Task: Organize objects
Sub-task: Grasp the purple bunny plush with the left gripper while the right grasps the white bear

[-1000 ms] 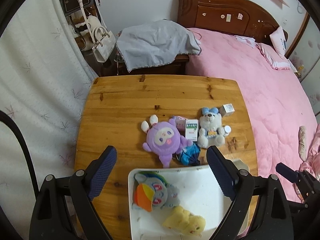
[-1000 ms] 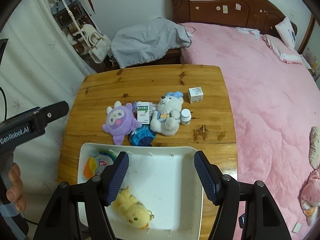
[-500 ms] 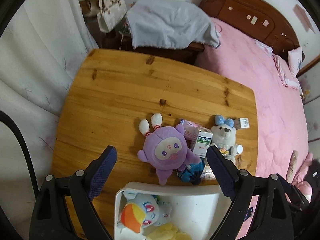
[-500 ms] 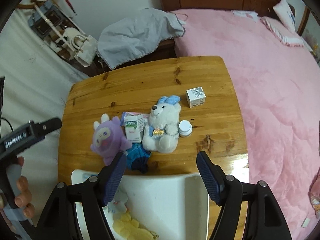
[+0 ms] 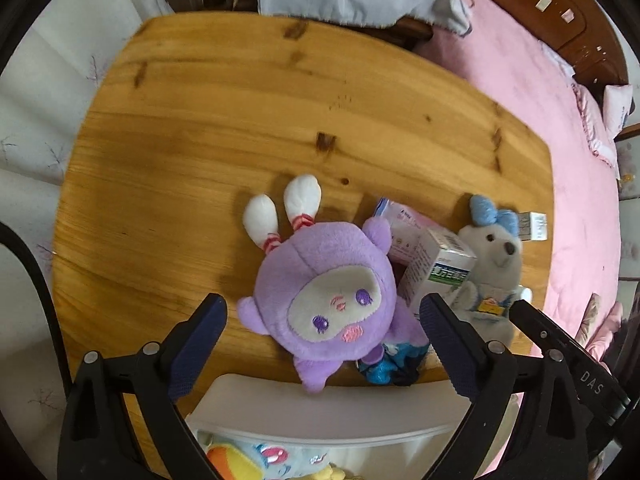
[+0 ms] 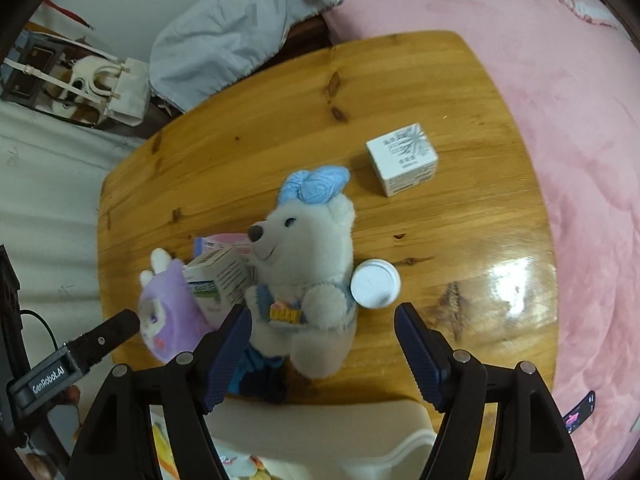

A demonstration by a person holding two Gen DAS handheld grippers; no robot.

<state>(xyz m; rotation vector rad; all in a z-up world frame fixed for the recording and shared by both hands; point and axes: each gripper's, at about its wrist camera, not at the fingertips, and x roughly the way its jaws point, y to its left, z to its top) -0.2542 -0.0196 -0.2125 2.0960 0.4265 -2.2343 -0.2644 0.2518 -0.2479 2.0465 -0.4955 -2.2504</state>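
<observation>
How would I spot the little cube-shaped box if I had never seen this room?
Start at the wooden table beside the pink bed. Beyond the white teddy bear with the blue bow, nearer the bed, a small white cube box sits alone on bare wood. Unlike the taller medicine carton wedged between the plush toys, it touches nothing and has a snowflake-like print on top.

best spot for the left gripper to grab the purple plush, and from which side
Grip the purple plush across its round head, coming straight down from above. It lies face up, and the left gripper, jaws opening, already straddles it. Avoid the thin white ears.
</observation>
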